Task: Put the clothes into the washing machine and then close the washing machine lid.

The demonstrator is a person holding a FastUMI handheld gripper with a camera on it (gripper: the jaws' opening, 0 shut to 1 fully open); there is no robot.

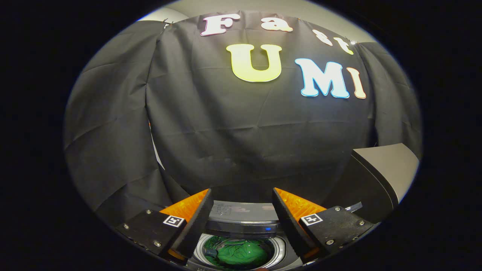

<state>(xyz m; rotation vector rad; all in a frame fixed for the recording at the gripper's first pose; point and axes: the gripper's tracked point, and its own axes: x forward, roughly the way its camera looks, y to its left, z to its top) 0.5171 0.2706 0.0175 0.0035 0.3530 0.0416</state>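
The tool (241,210) hangs wide open, gripping nothing. The crumpled green cloth garment (241,254) lies in the round steel washer drum (280,252) below its fingers; the raised grey lid (384,177) stands to its right.

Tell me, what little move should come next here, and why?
Probably a swing toward the raised lid, standing open to the right beyond the fingers, to start pushing it down. The green clothes already lie inside the washing machine drum, seen below between the fingers, and the gripper is open and holds nothing, so closing the lid seems to be what remains.
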